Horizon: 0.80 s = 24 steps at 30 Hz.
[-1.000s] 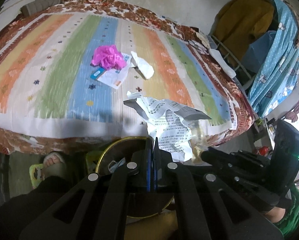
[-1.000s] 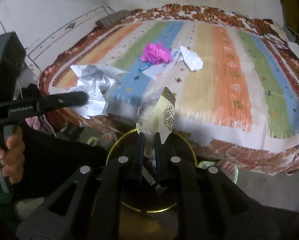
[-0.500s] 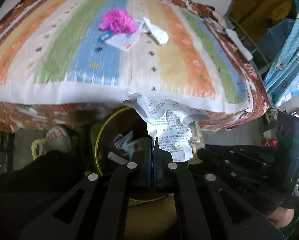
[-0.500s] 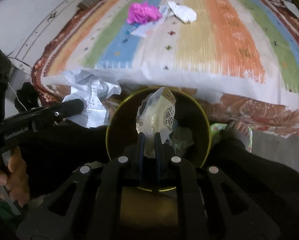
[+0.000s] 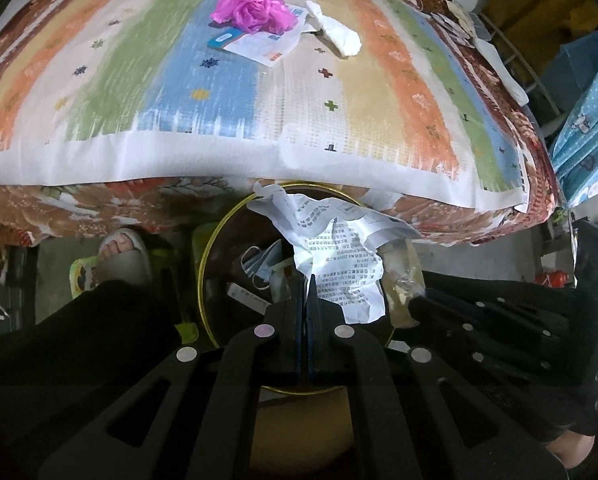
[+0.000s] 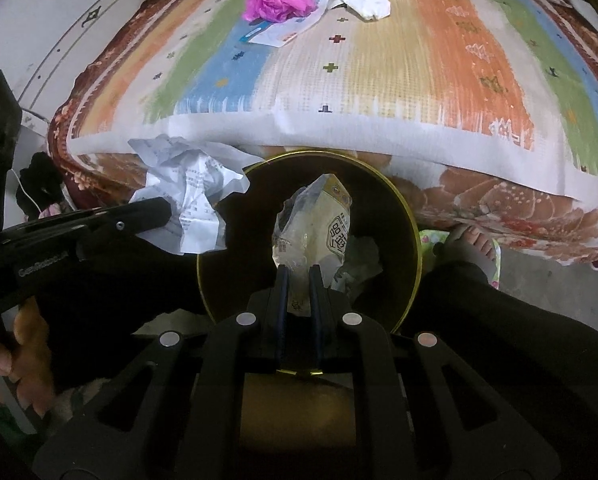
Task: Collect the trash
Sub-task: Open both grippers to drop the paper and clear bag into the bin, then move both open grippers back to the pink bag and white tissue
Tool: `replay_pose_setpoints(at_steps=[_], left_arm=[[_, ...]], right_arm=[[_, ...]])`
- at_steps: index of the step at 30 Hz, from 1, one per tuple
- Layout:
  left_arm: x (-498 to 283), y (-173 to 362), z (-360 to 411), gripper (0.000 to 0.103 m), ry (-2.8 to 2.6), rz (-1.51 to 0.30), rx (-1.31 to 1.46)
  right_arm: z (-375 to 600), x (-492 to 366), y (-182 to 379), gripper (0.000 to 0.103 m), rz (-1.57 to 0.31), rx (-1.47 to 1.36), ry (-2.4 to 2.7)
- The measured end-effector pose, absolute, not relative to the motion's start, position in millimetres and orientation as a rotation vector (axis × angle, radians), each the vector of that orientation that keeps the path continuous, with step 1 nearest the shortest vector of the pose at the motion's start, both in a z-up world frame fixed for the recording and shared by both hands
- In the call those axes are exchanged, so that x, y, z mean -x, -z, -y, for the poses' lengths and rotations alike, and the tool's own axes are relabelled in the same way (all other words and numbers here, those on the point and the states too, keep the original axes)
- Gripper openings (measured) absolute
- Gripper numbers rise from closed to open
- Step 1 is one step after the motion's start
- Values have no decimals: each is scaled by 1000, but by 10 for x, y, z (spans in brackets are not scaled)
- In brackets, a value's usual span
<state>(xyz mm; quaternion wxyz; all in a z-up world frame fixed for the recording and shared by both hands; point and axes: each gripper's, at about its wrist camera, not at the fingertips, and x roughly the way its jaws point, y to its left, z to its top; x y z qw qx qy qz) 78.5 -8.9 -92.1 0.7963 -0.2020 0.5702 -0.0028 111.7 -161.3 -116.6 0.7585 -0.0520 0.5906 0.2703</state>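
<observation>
My left gripper (image 5: 305, 280) is shut on a crumpled printed paper (image 5: 335, 248) and holds it over the round gold-rimmed bin (image 5: 209, 264). My right gripper (image 6: 299, 270) is shut on a clear food wrapper (image 6: 315, 224) and holds it above the same bin (image 6: 413, 232). The paper also shows at the left in the right wrist view (image 6: 187, 188). On the striped bed cover lie a pink plastic bag (image 5: 253, 8), a flat printed packet (image 5: 259, 44) and a white crumpled tissue (image 5: 337, 34).
The bin holds a face mask (image 5: 259, 264) and other scraps. The bed edge (image 5: 219, 152) overhangs just beyond the bin. A sandalled foot (image 5: 121, 250) stands left of the bin, another (image 6: 473, 240) right of it. Clothes hang at the far right (image 5: 587, 40).
Both grippers have tipped down and moved back from over the bed to above the bin, each still holding its piece of trash.
</observation>
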Motion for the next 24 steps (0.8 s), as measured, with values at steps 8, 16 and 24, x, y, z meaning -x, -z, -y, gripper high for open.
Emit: replay_pose_setpoints(at_steps=[8,16,24], left_arm=[[-818,931,48,43,25,-1226,506],[-813,793,-85,46,16,-1158,570],[-851,585,-265,70,-30,-1063,592]], right_arm=[[1615,-1137,1192,43,-1301,114,-570],[1650,-1169,1078,56,-1245,82,-576],[1621,-1205,828,65,-1123,96,-596]])
